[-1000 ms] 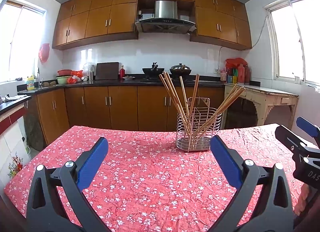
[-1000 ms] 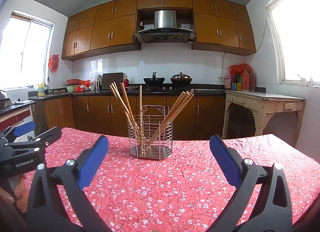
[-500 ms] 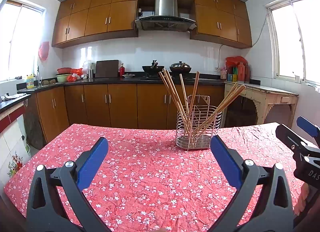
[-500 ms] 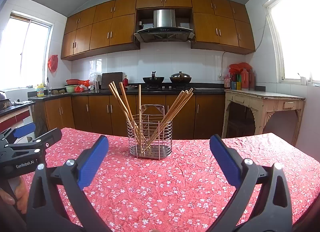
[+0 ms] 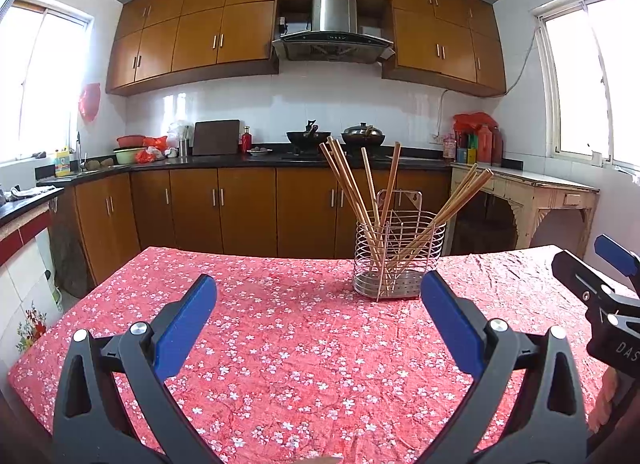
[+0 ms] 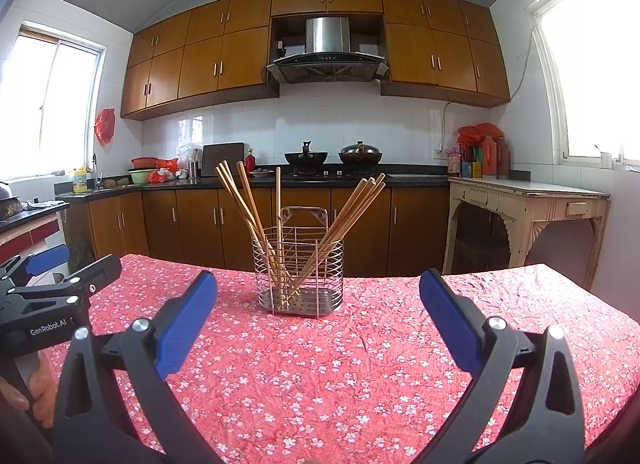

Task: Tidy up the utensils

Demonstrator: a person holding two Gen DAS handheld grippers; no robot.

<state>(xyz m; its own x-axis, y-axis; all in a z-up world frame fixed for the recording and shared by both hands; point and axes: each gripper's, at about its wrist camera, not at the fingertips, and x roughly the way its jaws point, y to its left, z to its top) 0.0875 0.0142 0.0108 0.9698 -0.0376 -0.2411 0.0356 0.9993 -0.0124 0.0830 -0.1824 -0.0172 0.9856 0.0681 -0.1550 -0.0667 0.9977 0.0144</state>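
Right wrist view: chopstick holder (image 6: 298,276) stands ahead of spread, empty right claw (image 6: 318,304).

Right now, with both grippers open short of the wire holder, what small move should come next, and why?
Probably ease the right gripper forward toward the chopsticks fanned out in the wire holder. Both grippers are open and empty, the left gripper included, and the holder stands nearly centred ahead of the right one on the red floral tablecloth, so that is likely the shorter approach.
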